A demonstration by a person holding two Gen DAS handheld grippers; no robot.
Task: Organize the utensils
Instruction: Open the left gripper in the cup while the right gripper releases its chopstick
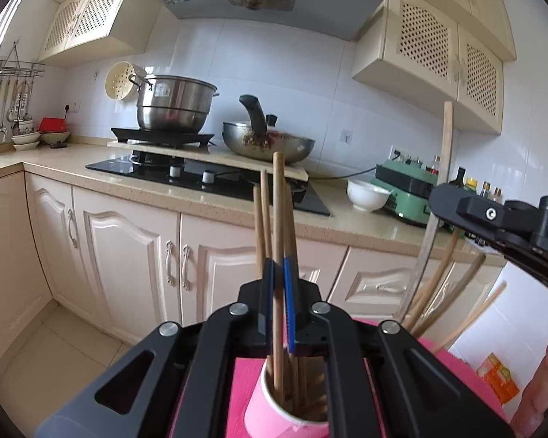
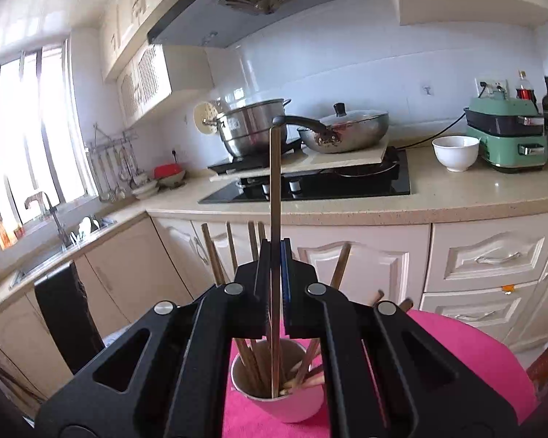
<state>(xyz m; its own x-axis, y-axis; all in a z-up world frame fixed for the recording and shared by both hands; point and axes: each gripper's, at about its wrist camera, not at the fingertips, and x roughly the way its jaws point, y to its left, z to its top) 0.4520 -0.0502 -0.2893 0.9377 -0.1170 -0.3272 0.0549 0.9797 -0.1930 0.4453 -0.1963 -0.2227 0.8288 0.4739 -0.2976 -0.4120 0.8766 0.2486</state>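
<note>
My left gripper (image 1: pixel 278 268) is shut on an upright wooden chopstick (image 1: pixel 278 197). Its lower end stands in a pink paper cup (image 1: pixel 270 414) with several other chopsticks (image 1: pixel 260 219). My right gripper (image 2: pixel 276 250) is shut on a thin, darker chopstick (image 2: pixel 274 182) that reaches down into a pale cup (image 2: pixel 299 408) holding several chopsticks (image 2: pixel 250 361). Both cups stand on a pink tabletop (image 2: pixel 456 346). In the left wrist view the right gripper (image 1: pixel 438 202) is at the right, clamped on its stick (image 1: pixel 446 138) above a fan of chopsticks (image 1: pixel 438 284).
Across the floor runs a counter (image 2: pixel 456 197) with a black hob (image 2: pixel 347 186), a steel pot (image 1: pixel 175 102), a wok (image 2: pixel 347 133), a white bowl (image 2: pixel 455 153) and a green appliance (image 2: pixel 507 138). A dark chair back (image 2: pixel 65 321) stands left of the table. A person's hand (image 1: pixel 544 383) is at the right.
</note>
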